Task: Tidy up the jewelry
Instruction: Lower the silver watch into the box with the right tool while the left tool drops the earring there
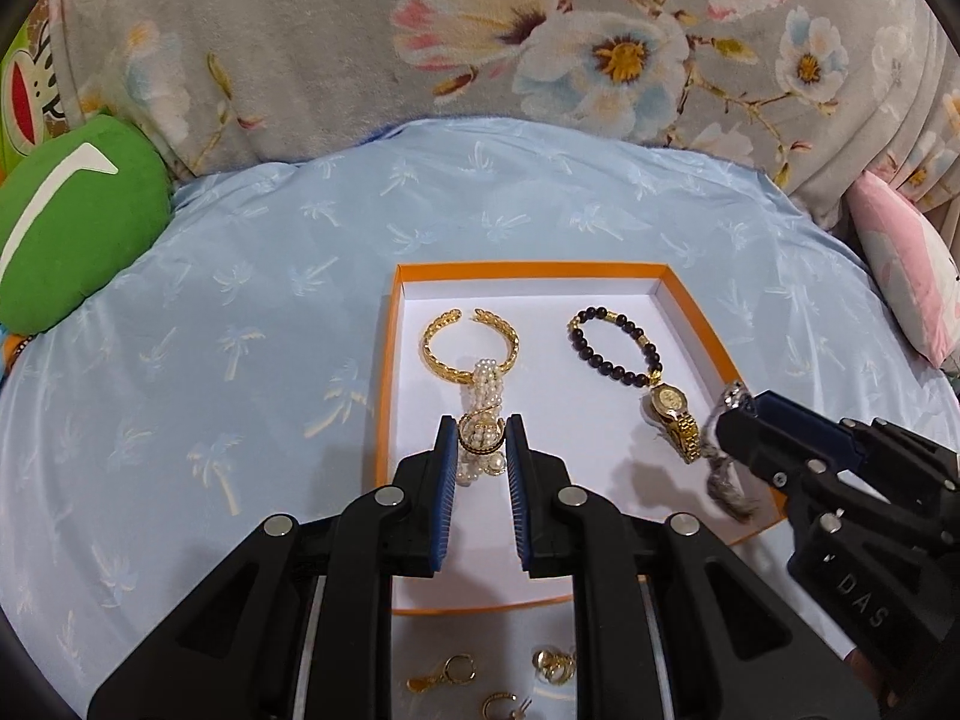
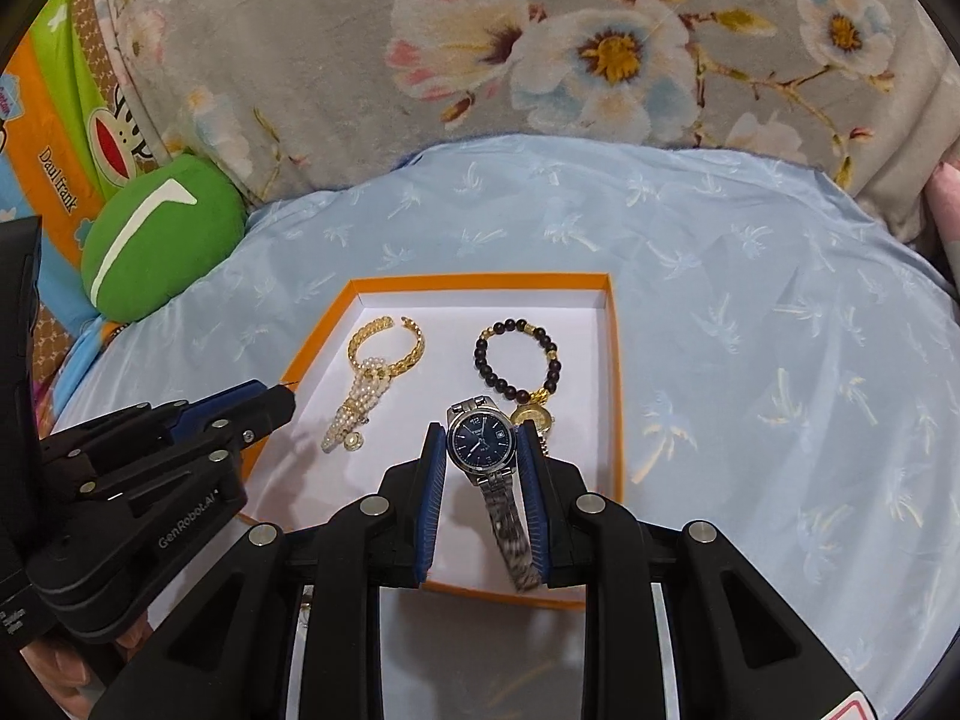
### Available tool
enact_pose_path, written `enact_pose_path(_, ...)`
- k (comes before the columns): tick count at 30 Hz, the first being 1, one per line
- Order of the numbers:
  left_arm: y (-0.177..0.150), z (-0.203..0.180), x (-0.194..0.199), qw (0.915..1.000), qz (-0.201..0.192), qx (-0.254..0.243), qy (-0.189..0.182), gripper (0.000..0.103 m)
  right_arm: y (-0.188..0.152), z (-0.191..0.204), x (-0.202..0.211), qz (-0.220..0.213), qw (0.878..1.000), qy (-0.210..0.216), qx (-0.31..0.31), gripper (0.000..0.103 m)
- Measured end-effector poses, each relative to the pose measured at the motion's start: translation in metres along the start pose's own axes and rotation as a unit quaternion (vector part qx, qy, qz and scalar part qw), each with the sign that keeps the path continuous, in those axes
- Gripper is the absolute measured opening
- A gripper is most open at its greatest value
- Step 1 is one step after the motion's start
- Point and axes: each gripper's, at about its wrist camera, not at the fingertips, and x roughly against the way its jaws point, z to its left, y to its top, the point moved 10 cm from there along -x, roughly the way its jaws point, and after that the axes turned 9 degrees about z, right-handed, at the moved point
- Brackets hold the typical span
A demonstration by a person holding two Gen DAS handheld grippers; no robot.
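An orange-rimmed white box point(image 1: 390, 360) point(image 2: 612, 360) lies on the blue cloth. In it are a gold cuff bracelet point(image 1: 468, 339) point(image 2: 384, 342), a pearl bracelet point(image 1: 483, 390) point(image 2: 354, 402), a dark bead bracelet point(image 1: 612, 345) point(image 2: 519, 360) and a small gold watch point(image 1: 675, 414) point(image 2: 531, 417). My left gripper point(image 1: 480, 441) is shut on a gold-and-black ring point(image 1: 480, 438), held over the pearl bracelet. My right gripper point(image 2: 483, 441) is shut on a silver watch with a blue dial point(image 2: 480, 441), held above the box; it also shows in the left wrist view point(image 1: 723, 438).
Several gold earrings point(image 1: 456, 675) lie on the cloth in front of the box. A green cushion point(image 1: 72, 228) point(image 2: 159, 237) sits at the far left, a pink pillow point(image 1: 906, 276) at the far right, and a floral blanket point(image 1: 480, 30) behind.
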Motion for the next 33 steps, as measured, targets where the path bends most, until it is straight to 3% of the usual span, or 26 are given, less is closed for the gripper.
enact_pose_path(8,-0.005,0.003,-0.024,0.9998,0.018,0.004,0.001,0.016,-0.007,0.005,-0.03,0.025,1.0,-0.004,0.012,0.023)
enact_pose_path(21,-0.008,0.004,-0.036,0.9997,0.023,-0.001,0.002,0.016,-0.008,0.004,-0.04,0.026,0.999,-0.015,0.018,0.024)
enact_pose_path(23,-0.008,0.004,-0.036,0.9998,0.022,0.0,0.003,0.02,-0.006,0.004,-0.037,0.02,0.999,-0.018,0.02,0.024)
enact_pose_path(26,-0.007,0.007,-0.033,0.9999,0.014,0.005,0.008,0.037,-0.004,0.003,-0.034,0.014,1.0,-0.016,0.017,0.024)
enact_pose_path(33,-0.001,0.017,-0.009,0.9998,-0.009,0.015,0.008,0.038,0.001,-0.002,-0.009,-0.008,1.0,-0.016,0.008,0.024)
